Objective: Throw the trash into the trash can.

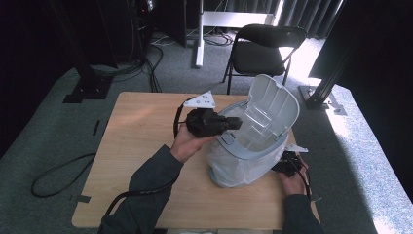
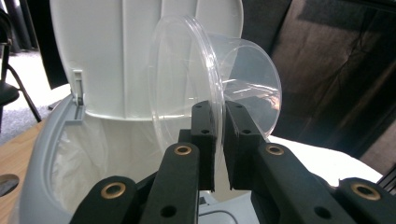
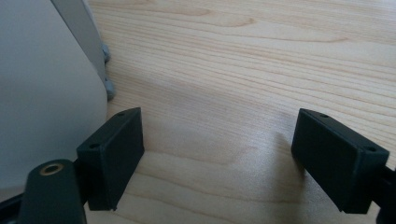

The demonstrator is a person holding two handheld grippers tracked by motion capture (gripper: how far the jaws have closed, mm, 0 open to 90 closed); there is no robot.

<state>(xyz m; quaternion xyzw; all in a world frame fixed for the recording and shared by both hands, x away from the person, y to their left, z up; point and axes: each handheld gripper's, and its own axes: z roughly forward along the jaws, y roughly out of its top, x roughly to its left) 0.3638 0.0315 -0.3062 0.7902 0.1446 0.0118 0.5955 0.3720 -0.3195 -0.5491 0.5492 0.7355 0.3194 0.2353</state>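
Note:
My left gripper (image 2: 220,109) is shut on the rim of a clear plastic tub (image 2: 243,79), which it holds on its side over the mouth of a grey bin (image 2: 42,154). A white bag (image 2: 107,154) lines the bin and its lid (image 2: 116,46) stands up behind. From the high view the left gripper (image 1: 238,123) reaches in from the left over the bin (image 1: 243,156), and the tub (image 1: 256,118) shows faintly against the lid (image 1: 275,100). My right gripper (image 3: 219,140) rests open on the table (image 3: 233,60) beside the bin wall (image 3: 42,93), with nothing between its jaws. It sits low at the bin's right (image 1: 288,163).
The wooden table (image 1: 141,141) has bare room to the left of the bin. A black folding chair (image 1: 263,48) stands beyond the far edge. Cables trail over the floor at the left (image 1: 58,173).

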